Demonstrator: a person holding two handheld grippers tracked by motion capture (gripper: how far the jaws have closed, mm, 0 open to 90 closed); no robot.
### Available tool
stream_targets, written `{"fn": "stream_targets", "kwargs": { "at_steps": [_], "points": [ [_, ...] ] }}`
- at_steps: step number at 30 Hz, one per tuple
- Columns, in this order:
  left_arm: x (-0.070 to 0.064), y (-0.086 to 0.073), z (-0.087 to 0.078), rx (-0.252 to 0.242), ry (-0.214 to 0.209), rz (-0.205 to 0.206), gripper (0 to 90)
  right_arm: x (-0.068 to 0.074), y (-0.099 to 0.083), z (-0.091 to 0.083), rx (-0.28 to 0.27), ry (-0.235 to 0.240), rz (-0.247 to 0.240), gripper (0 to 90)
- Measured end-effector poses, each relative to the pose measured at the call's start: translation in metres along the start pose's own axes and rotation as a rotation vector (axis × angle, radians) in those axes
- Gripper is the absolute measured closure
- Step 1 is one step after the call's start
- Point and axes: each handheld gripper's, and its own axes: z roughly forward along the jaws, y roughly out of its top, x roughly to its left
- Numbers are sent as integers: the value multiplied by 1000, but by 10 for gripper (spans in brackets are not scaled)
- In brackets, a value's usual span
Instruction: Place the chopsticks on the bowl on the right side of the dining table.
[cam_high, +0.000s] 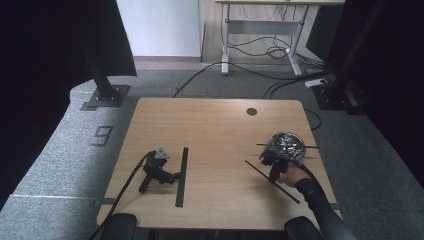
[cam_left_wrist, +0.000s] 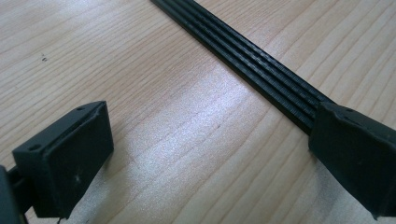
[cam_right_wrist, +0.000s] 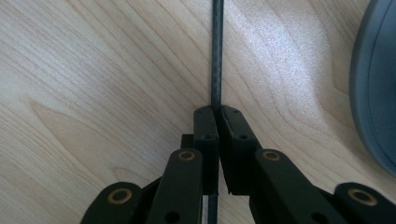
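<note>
Thin black rod (cam_right_wrist: 216, 56) is clamped between right gripper (cam_right_wrist: 217, 110) fingers, kept flat on tabletop (cam_high: 215, 125) for control. Left gripper (cam_left_wrist: 210, 154) is parked, fingers wide, beside ribbed strip (cam_left_wrist: 252, 65).

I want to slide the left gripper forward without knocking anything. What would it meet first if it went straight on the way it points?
Probably the flat ribbed black strip: it crosses the table just ahead of the open left gripper, beside one jaw already. Depth is uncertain.
</note>
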Motion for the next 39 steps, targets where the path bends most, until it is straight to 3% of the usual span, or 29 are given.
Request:
{"fn": "stream_targets", "kwargs": {
  "at_steps": [13,33,39],
  "points": [
    [0,0,0,0,0,0,0,-2,-6,-5,-49,19,-1,858],
    [0,0,0,0,0,-1,0,1,-14,-63,-123,37,-33,858],
    [0,0,0,-2,1,-1,0,-2,-13,-84,-144,16,-29,858]
  ]
}}
